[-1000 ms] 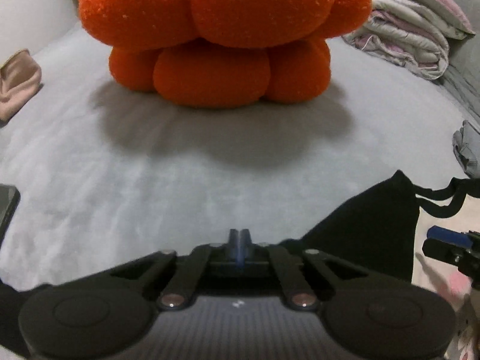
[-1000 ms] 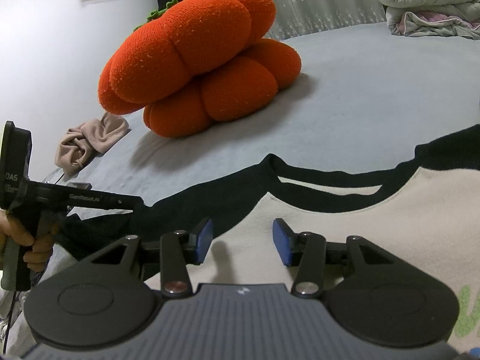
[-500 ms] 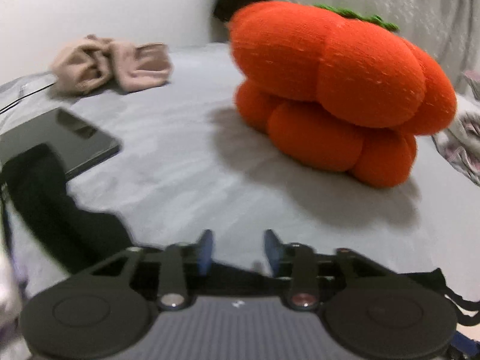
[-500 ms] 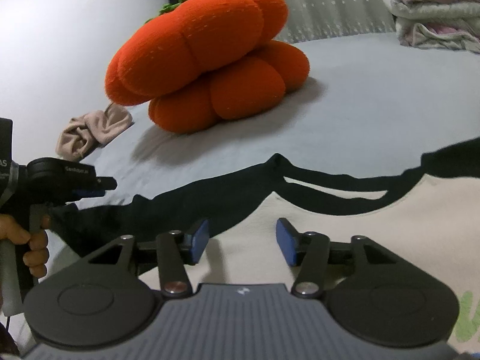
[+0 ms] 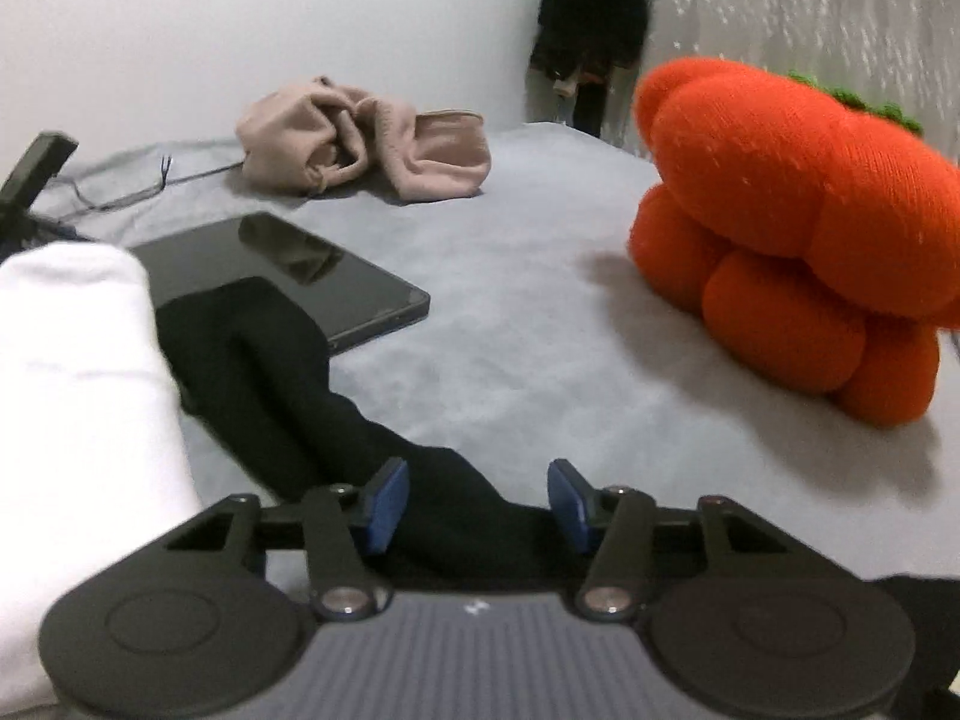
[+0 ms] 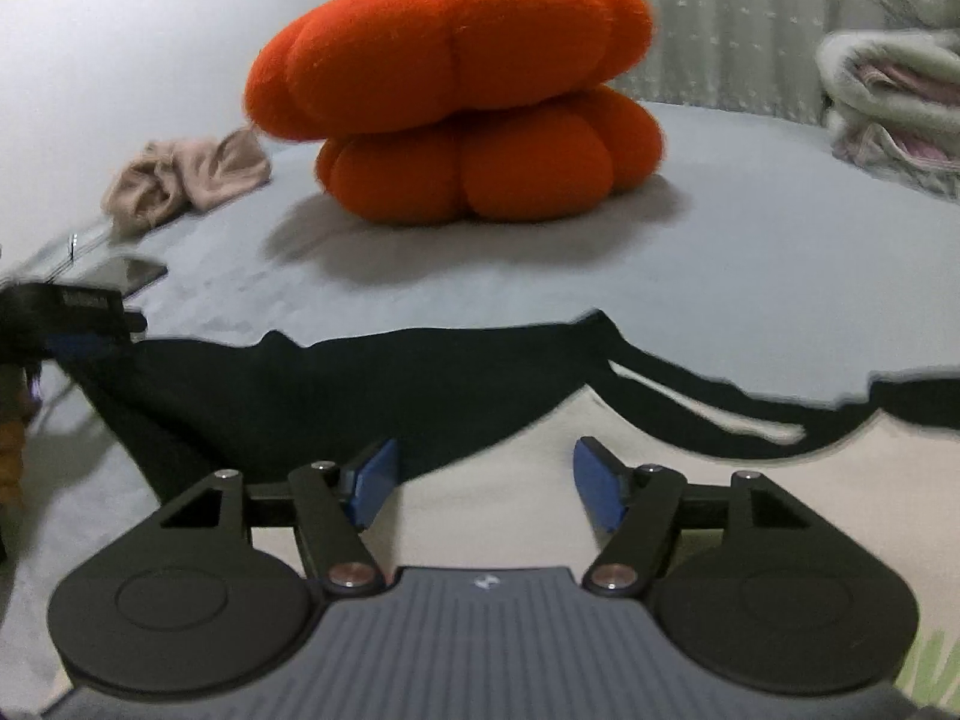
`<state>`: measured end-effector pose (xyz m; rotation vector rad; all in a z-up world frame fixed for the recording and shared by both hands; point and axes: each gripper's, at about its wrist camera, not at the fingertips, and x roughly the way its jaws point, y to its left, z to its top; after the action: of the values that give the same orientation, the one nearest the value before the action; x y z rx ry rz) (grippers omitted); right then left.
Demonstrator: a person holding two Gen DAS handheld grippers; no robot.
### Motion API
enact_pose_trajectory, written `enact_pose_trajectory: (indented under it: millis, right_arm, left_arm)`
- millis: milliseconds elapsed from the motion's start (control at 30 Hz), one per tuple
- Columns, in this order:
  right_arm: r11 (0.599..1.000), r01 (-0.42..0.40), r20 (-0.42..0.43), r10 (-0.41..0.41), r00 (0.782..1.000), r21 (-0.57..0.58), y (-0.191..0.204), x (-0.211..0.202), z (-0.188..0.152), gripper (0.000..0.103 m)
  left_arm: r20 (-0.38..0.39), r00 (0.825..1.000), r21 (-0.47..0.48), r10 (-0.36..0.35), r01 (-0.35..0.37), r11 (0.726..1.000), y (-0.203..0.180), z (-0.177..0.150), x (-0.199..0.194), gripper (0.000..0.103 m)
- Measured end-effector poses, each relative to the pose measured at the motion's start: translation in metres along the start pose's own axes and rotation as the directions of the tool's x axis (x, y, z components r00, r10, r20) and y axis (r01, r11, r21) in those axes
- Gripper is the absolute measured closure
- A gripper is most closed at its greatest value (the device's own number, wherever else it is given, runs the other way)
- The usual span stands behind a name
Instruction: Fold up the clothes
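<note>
Two open grippers over a black-sleeved cream sweatshirt (image 6: 690, 498) on a grey bed (image 6: 750, 276).
The left gripper (image 5: 478, 504) straddles the black sleeve (image 5: 264, 372) beside a tablet (image 5: 288, 270); only the right gripper (image 6: 485, 483) view shows the cream front.

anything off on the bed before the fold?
Yes: the black sleeve of the cream-and-black shirt lies draped over a corner of the dark tablet, so a pull on it could drag the tablet. A crumpled beige garment also lies unfolded near the wall. Both grippers, left and right, are open.
</note>
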<state>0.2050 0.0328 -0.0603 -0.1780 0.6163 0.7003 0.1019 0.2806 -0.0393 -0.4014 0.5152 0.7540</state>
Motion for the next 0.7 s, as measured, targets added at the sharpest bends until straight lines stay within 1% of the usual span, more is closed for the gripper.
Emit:
enact_pose_trajectory:
  millis: [33, 100, 167, 233, 267, 367, 433, 467, 500, 533, 567, 600, 667, 700]
  right_arm:
    - [0.998, -0.004, -0.007, 0.003, 1.0, -0.061, 0.007, 0.003, 0.008, 0.034]
    - [0.988, -0.022, -0.01, 0.021, 1.0, -0.154, 0.019, 0.014, 0.024, 0.034]
    - [0.971, -0.049, -0.019, 0.045, 0.999, -0.233, 0.03, 0.027, 0.038, 0.035]
    - [0.955, -0.091, -0.04, 0.084, 0.996, -0.282, 0.039, 0.042, 0.045, 0.04]
    - [0.948, -0.117, -0.048, 0.107, 0.993, -0.295, 0.042, 0.047, 0.046, 0.043]
    - [0.924, -0.192, -0.075, 0.177, 0.981, -0.331, 0.053, 0.062, 0.05, 0.059]
    - [0.904, -0.242, -0.094, 0.223, 0.97, -0.354, 0.06, 0.071, 0.052, 0.062]
    - [0.892, -0.266, -0.105, 0.245, 0.964, -0.365, 0.063, 0.076, 0.053, 0.067]
    - [0.88, -0.291, -0.115, 0.267, 0.957, -0.375, 0.066, 0.081, 0.054, 0.077]
    - [0.872, -0.315, -0.124, 0.29, 0.949, -0.375, 0.069, 0.083, 0.055, 0.083]
    - [0.865, -0.337, -0.132, 0.31, 0.942, -0.372, 0.07, 0.083, 0.055, 0.097]
    - [0.857, -0.357, -0.141, 0.328, 0.934, -0.371, 0.071, 0.081, 0.055, 0.099]
    - [0.867, -0.37, -0.134, 0.344, 0.929, -0.333, 0.067, 0.079, 0.058, 0.099]
    - [0.874, -0.373, -0.129, 0.351, 0.928, -0.31, 0.064, 0.078, 0.06, 0.093]
  left_arm:
    - [0.001, 1.0, -0.01, -0.007, 0.007, 1.0, 0.002, 0.001, 0.001, 0.057]
    - [0.009, 1.0, -0.033, -0.016, 0.016, 0.999, 0.002, -0.002, -0.002, 0.066]
    - [0.011, 1.0, -0.051, -0.025, 0.025, 0.998, 0.006, -0.002, -0.001, 0.069]
    - [0.011, 0.999, -0.061, -0.036, 0.036, 0.997, 0.007, -0.002, 0.0, 0.07]
    - [0.011, 0.999, -0.066, -0.041, 0.042, 0.997, 0.008, -0.002, 0.0, 0.071]
    - [0.011, 0.999, -0.075, -0.052, 0.052, 0.996, 0.011, -0.002, 0.001, 0.074]
    - [0.012, 0.998, -0.09, -0.063, 0.064, 0.994, 0.013, -0.002, 0.001, 0.075]
    - [0.014, 0.997, -0.099, -0.072, 0.073, 0.992, 0.015, -0.002, 0.0, 0.075]
    - [0.016, 0.997, -0.107, -0.081, 0.082, 0.991, 0.016, -0.002, 0.0, 0.075]
    - [0.017, 0.996, -0.112, -0.087, 0.088, 0.99, 0.016, -0.002, 0.0, 0.075]
    - [0.017, 0.996, -0.116, -0.092, 0.094, 0.989, 0.017, -0.001, 0.0, 0.075]
    - [0.017, 0.995, -0.119, -0.096, 0.098, 0.988, 0.017, -0.001, 0.0, 0.075]
    - [0.017, 0.994, -0.127, -0.105, 0.106, 0.986, 0.018, -0.001, -0.001, 0.075]
    - [0.016, 0.994, -0.134, -0.111, 0.112, 0.985, 0.02, -0.001, 0.0, 0.075]
